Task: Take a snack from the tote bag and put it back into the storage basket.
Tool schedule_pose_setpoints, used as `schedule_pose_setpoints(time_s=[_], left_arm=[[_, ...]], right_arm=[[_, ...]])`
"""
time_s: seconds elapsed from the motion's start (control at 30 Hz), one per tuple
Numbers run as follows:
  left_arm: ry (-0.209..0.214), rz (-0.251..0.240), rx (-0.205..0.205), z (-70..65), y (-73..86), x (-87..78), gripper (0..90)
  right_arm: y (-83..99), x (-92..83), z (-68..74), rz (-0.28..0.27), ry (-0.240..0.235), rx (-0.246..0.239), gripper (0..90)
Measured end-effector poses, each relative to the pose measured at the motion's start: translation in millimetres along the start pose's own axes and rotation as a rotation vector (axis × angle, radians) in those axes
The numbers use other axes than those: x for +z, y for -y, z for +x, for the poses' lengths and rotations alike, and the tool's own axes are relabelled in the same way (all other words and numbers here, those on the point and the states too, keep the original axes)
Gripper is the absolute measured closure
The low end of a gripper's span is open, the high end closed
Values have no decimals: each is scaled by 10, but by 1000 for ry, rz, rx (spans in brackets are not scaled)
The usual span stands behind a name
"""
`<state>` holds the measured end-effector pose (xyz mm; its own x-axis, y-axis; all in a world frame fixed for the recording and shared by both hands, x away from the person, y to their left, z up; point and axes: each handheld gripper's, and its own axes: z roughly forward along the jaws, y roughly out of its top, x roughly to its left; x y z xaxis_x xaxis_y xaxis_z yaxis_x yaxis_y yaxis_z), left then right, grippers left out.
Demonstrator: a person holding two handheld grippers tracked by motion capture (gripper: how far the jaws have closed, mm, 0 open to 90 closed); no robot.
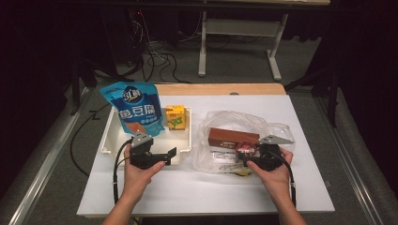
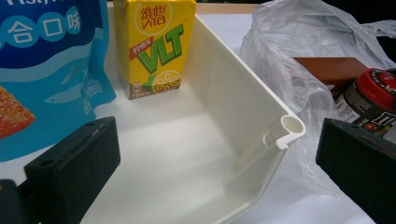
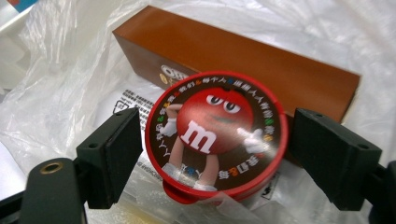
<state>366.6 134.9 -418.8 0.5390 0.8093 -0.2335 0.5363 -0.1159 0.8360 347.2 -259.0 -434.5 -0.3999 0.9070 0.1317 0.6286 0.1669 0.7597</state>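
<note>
A white tray [image 1: 109, 136] holds a blue snack pouch [image 1: 133, 108] and a yellow VLT drink carton [image 1: 175, 117]. My left gripper [image 1: 168, 157] hovers open at the tray's near right corner [image 2: 285, 128], its jaws [image 2: 215, 140] wide apart with nothing gripped. To the right lies a clear plastic bag [image 1: 220, 119] with a brown box [image 1: 233, 137] and a red-lidded M&M's jar [image 1: 245, 148] in it. My right gripper [image 3: 217, 140] is open; the jar's red lid [image 3: 215, 130] sits between its pads with a thin gap on each side. The brown box [image 3: 243, 60] lies just behind it.
Everything rests on a white tabletop [image 1: 187, 187], bare along its near edge. In the left gripper view the bag [image 2: 289, 37] bulges against the tray's right wall, with the jar [image 2: 378, 84] and box [image 2: 336, 70] inside. Cables and table legs stand on the floor beyond.
</note>
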Motion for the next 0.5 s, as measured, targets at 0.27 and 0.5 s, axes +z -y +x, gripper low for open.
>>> schedule_pose_setpoints(time_s=[0.27, 0.5], left_arm=[[-1, 13, 23, -56, 19, 45, 4], [2, 14, 49, -122, 28, 65, 5]], right_arm=[[121, 156, 20, 27, 21, -6, 202], [143, 163, 28, 9, 38, -9, 228]])
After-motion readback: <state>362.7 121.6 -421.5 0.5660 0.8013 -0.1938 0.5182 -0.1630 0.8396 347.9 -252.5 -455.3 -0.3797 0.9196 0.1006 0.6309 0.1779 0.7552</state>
